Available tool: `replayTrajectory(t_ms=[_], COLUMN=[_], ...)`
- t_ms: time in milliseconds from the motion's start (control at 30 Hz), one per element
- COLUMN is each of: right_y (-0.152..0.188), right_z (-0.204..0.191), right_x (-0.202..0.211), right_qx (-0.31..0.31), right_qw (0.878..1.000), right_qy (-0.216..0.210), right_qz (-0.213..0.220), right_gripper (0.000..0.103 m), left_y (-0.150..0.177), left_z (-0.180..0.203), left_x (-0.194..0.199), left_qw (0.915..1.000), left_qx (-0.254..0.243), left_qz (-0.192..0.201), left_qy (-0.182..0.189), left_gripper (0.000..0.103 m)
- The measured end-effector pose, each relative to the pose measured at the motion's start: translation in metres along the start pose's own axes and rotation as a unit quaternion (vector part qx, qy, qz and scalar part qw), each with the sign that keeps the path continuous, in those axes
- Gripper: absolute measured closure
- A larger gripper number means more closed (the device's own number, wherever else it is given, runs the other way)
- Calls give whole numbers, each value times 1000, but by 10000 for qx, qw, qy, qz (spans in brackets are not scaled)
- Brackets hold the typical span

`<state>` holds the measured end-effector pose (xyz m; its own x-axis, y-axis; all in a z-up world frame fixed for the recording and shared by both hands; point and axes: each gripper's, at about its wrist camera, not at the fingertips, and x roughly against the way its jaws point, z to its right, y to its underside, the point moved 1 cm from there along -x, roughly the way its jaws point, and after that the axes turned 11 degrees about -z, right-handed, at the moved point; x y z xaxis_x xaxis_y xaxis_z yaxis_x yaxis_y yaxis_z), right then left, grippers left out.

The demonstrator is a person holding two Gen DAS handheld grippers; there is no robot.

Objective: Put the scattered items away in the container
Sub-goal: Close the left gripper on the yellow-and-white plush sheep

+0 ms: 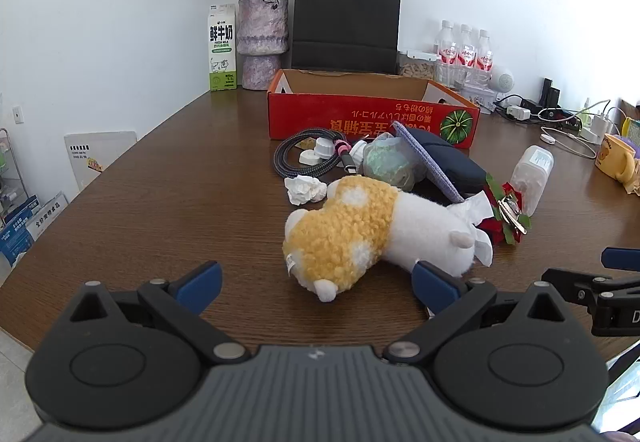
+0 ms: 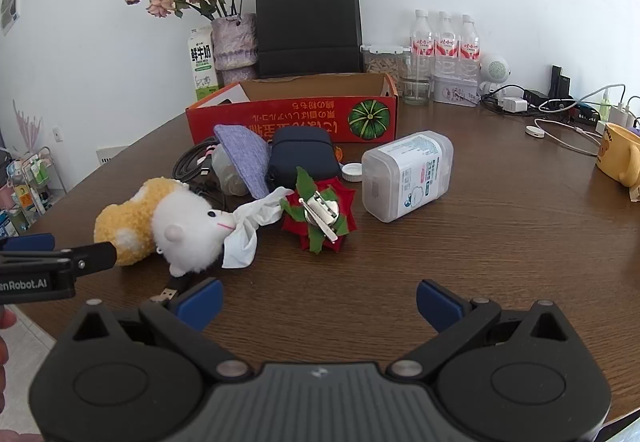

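You see, ahead of your claws:
Water bottles point(image 2: 446, 37): three
Plush toys point(image 1: 372, 230): one
White caps point(image 1: 320, 153): two
Boxes point(image 1: 360, 113): one

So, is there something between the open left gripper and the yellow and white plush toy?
Nothing visible: the left gripper is open and the yellow and white plush toy lies just ahead on bare table.

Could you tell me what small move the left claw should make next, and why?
Probably ease the left claw forward and down around the plush toy. Its jaws stand wide open and empty, the toy lies on the table just ahead, partly between the fingertips and nearest of the clutter, and the red box behind looks empty. The right claw is open too, over bare table.
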<state>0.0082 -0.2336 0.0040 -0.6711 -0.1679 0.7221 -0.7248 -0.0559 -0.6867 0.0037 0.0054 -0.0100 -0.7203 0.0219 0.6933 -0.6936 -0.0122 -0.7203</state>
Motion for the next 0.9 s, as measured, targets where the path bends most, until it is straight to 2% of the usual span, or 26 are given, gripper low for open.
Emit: replayTrajectory(t_ms=[500,767,900], right_y=[2,-3,-6], right_z=[2,6,8], right_x=[-7,-14,-20], right_qx=[-57,-97,-149], right_qw=[10000,9998,9997], right_qy=[-11,11,35], right_qz=[-68,-157,-209], right_gripper=[0,0,0], left_y=[-3,-12,-17], left_z=[-4,-1,-1], left_x=[-10,-22,-34], left_qw=[9999,9990,9975], left_qx=[4,-360,-641], left_qz=[-99,-80,-194], left_qy=[-60,-269,-231], left_gripper=[0,0,0])
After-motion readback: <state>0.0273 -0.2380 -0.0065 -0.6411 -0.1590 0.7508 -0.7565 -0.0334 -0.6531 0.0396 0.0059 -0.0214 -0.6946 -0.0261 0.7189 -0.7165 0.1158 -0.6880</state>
